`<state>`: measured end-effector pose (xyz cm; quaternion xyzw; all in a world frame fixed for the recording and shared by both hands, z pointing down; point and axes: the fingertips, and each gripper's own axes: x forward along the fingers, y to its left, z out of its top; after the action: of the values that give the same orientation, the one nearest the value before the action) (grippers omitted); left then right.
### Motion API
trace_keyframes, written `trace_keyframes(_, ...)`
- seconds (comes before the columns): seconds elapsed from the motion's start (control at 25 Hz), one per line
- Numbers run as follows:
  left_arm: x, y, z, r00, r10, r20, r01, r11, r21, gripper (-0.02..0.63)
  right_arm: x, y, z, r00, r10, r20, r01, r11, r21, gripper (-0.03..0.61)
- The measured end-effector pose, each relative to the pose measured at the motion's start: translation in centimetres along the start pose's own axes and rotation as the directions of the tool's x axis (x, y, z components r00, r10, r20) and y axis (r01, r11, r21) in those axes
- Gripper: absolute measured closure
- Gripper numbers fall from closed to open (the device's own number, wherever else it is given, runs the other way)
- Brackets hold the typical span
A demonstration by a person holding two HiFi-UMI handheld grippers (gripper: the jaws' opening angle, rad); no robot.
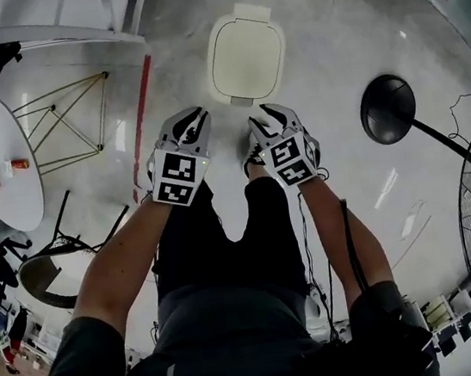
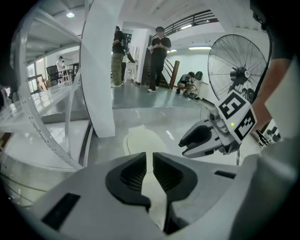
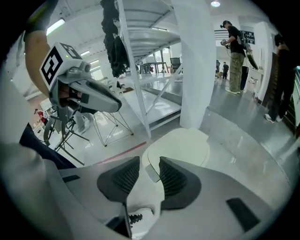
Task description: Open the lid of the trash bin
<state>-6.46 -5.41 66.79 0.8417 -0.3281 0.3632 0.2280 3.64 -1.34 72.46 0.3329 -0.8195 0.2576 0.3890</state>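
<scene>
Trash bin lid [image 1: 245, 55], closed: your left gripper [image 1: 194, 119] fingers nearly together, right gripper [image 1: 267, 117] fingers apart, both empty; narrow left gap may skid off the lip [image 1: 242, 101].

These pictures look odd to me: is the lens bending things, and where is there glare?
Head view: the wide lens bows the room's edges, and the glossy floor shows bright streaks right of the trash bin. Left gripper view: a dark round border, and the white pillar curves. Right gripper view: the same border, with a ceiling lamp as a bright spot.
</scene>
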Motion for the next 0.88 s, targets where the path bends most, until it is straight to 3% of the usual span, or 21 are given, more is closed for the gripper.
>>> trace_keyframes(0.36, 4.1, 0.7, -5.9, 0.997, -0.017, -0.078, 0.015, 1.000, -0.026, 0.601, 6.7, 0.1, -4.3, 0.998, 0.016, -0.068, -0.013, 0.999, 0.041, 0.474)
trace_keyframes(0.56, 5.3, 0.5, -7.3, 0.994, -0.043, -0.095, 0.040, 0.999, -0.033, 0.604, 9.2, 0.0, -5.5, 0.996, -0.003, -0.093, 0.010, 0.997, 0.076, 0.506)
trace_keyframes(0.88, 7.4, 1.0, -8.3, 0.993, -0.042, -0.114, 0.036, 0.998, -0.058, 0.604, 12.2, -0.1, -6.4, 0.993, -0.022, -0.114, 0.035, 0.994, 0.107, 0.506)
